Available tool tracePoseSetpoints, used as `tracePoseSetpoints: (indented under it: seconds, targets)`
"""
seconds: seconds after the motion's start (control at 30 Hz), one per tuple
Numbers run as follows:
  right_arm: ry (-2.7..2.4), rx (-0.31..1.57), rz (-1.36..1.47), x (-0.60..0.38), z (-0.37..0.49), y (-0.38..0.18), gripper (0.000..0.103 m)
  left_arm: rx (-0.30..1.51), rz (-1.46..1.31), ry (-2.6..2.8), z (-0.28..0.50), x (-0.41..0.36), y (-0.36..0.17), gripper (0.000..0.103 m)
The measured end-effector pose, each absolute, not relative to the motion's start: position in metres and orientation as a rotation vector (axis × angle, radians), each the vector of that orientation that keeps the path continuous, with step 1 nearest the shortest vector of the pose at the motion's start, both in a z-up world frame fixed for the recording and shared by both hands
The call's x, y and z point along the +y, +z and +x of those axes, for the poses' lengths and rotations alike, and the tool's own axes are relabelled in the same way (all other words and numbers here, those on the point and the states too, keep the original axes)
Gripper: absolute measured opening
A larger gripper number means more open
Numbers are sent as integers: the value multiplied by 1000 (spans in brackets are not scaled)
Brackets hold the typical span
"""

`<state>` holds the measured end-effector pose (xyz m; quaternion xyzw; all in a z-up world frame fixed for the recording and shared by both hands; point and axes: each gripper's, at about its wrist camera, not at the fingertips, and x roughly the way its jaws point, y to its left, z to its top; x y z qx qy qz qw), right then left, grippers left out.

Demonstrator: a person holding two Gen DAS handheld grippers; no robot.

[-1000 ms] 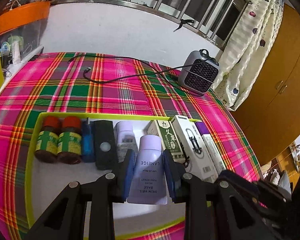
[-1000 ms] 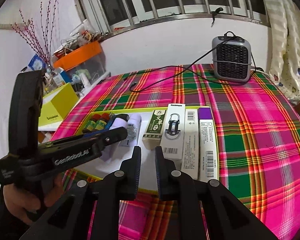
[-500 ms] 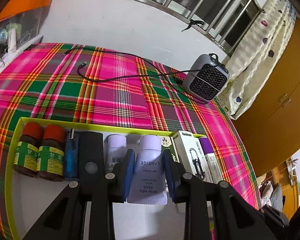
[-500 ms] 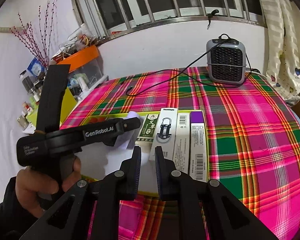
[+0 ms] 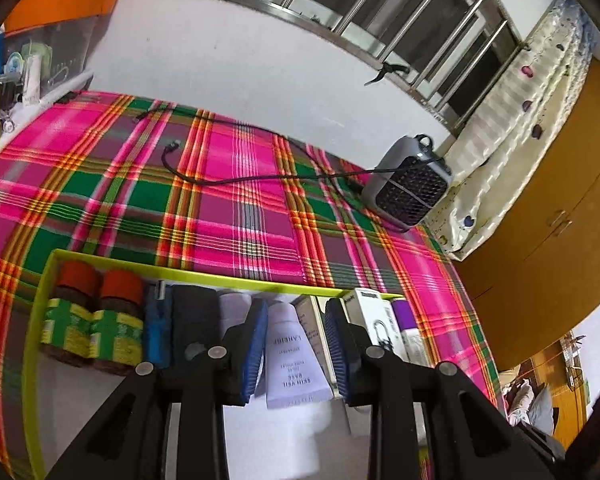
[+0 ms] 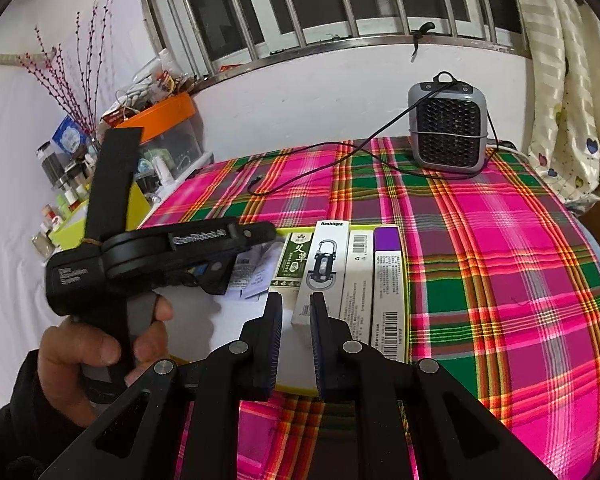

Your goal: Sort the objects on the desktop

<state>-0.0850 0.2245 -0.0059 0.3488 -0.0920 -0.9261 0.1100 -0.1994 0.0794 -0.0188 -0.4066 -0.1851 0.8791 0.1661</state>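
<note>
White tube [image 5: 294, 360]: "LANEIGE", "SKIN VEIL BASE", printed upside down to the left wrist camera. White box [image 6: 323, 268]: "flashlight" on its top end. Green-and-white box [image 6: 294, 262]: Chinese characters, not clear enough to transcribe. Left hand-held gripper [image 6: 204, 240]: "GenRobot.AI" on the arm, blurred; smaller text on its body unreadable. Barcodes on the two white boxes [image 6: 388, 300], digits illegible.

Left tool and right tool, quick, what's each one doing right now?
Left tool: closed on the lavender tube, over the tray.
Right tool: closed, holding nothing.
</note>
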Motion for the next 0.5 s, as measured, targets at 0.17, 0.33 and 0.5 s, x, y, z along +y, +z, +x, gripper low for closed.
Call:
tracePoseSetpoints:
  seconds: [0.17, 0.33, 0.5]
  targets:
    - [-2734, -268, 1034, 227, -79, -6, 15, -449, -1176, 2467, -180, 81, -22, 29]
    - [-2737, -276, 1065, 230, -74, -10, 15, -383, -1195, 2460, -164, 85, -28, 29]
    - [-2736, -265, 1075, 230, -67, -12, 15, -339, -1170, 2488, -145, 86, -22, 29]
